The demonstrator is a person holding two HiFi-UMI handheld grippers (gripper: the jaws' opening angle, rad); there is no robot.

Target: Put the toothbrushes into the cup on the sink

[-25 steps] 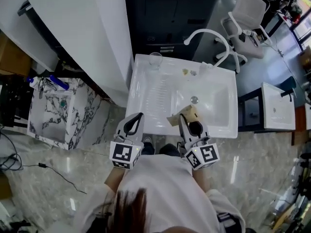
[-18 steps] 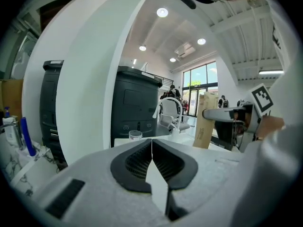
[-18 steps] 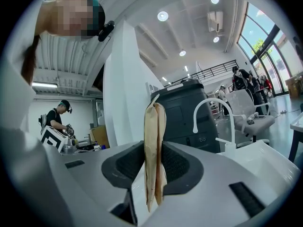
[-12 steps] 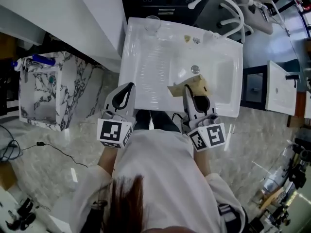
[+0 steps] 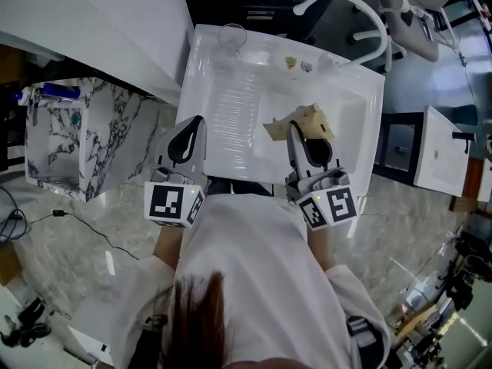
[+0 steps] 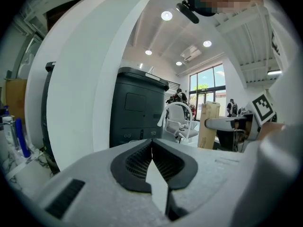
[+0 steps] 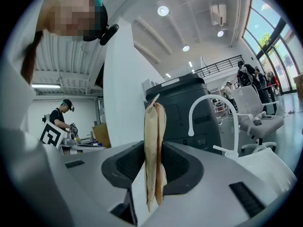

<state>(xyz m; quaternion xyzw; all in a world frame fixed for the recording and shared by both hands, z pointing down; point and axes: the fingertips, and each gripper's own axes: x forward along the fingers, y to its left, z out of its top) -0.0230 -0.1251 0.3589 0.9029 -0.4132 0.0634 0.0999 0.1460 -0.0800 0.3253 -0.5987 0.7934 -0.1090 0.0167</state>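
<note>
A clear glass cup (image 5: 232, 35) stands at the far left corner of the white sink (image 5: 231, 106). My right gripper (image 5: 297, 129) hovers over the basin near the front edge, shut on a flat tan paper packet (image 5: 304, 119). In the right gripper view the packet (image 7: 154, 136) stands upright, pinched between the dark pads of the right gripper (image 7: 154, 162). What is inside the packet is hidden. My left gripper (image 5: 192, 127) sits at the sink's front left edge. In the left gripper view the left gripper (image 6: 151, 148) is shut with nothing between its pads.
A white curved faucet (image 5: 338, 2) arches over the sink's back right. Two small items (image 5: 296, 64) lie on the back ledge. A marble-patterned stand (image 5: 54, 141) with blue items is to the left, a white panel (image 5: 100, 21) behind it, another white basin (image 5: 446, 156) to the right.
The head view has shifted, so the sink sits higher in the picture. Both grippers stay by the sink's front edge. The right one still holds the tan packet.
</note>
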